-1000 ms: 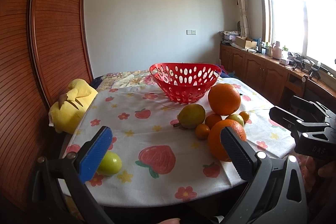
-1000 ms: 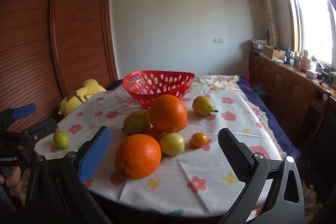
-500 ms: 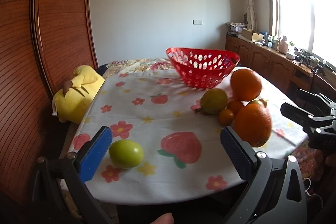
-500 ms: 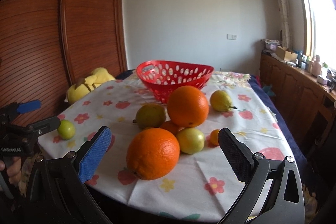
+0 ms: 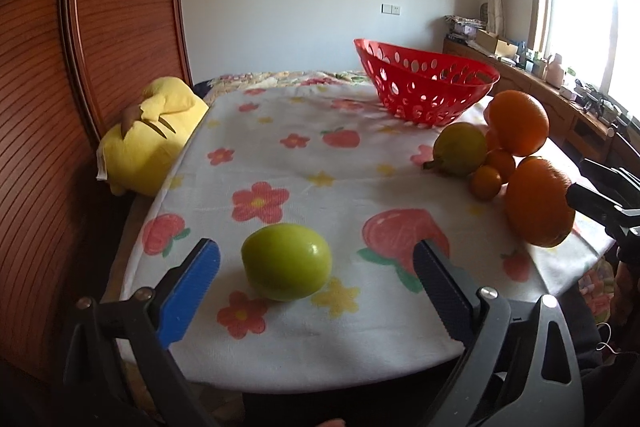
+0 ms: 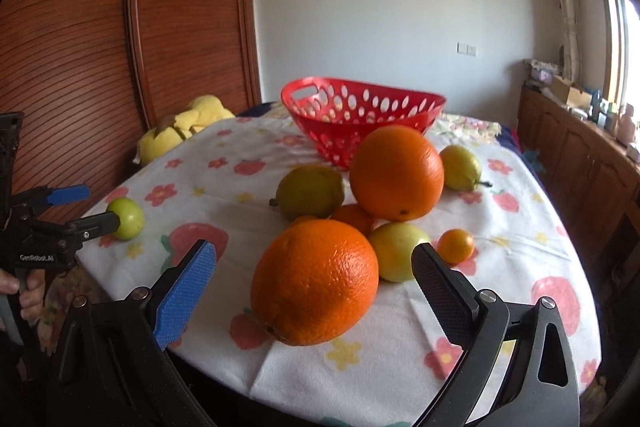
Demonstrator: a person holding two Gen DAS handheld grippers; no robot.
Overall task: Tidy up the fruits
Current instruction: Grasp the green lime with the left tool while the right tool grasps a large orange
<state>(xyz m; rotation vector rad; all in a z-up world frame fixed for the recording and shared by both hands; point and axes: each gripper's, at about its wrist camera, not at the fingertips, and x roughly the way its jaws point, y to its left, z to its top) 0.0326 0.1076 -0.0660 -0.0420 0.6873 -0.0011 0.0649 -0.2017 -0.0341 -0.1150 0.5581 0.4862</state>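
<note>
Left tool [image 5: 316, 269] jaws spread wide, green fruit [image 5: 286, 261] sitting between the pads, not touched yet. Right tool [image 6: 314, 269] also gaping, big orange [image 6: 314, 281] right between its fingers, no contact visible. Red basket [image 5: 430, 93] empty as far as can be seen, at far side of the counter [image 5: 320, 163]. Relative to the basket: fruit pile just in front of it, with a second large orange [image 6: 397, 172], yellow-green pear-like fruit [image 6: 310, 191], a lemon-shaped one [image 6: 461, 167] and small mandarin [image 6: 455, 245]; green fruit well apart, toward the near corner by the yellow plush toy [image 5: 150, 135].

Risks, my guess: green fruit is round and smooth, off-centre squeeze could squirt it over the nearby cloth edge. Big orange nearly fills the right opening; a pad nudging it before closing would roll it into the pile and scatter small fruits. Basket looks light, so dropping fruit on its rim may tip it.
</note>
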